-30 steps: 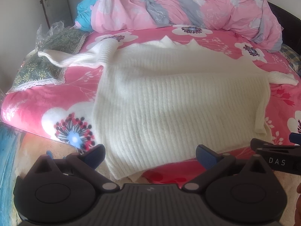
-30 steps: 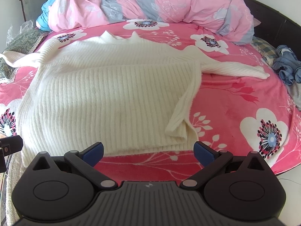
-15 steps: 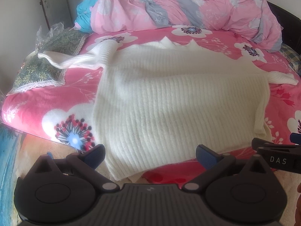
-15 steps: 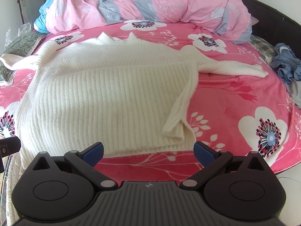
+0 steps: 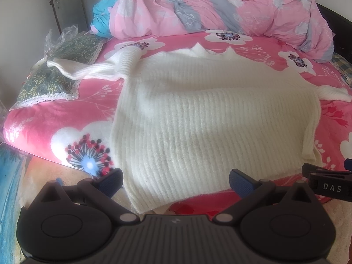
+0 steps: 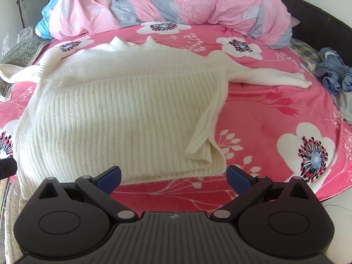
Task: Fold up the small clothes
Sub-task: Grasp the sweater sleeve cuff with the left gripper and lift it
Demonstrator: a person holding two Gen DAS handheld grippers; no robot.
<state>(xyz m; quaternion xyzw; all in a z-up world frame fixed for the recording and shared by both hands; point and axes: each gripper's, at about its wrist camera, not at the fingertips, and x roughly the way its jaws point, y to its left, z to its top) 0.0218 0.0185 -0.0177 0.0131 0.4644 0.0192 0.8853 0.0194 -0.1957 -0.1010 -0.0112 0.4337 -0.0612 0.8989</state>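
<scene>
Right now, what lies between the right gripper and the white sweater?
In the right wrist view, only bare pink floral bedsheet separates the open right gripper from the white sweater hem.

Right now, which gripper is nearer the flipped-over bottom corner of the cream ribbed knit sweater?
Right. The right gripper sits just short of the hem, with the flipped corner slightly ahead between its open fingers. The left gripper faces the hem's opposite end, with the corner far off to its right.

Left tongs (image 5: 176, 181) and right tongs (image 6: 173, 177) gape, empty.
</scene>
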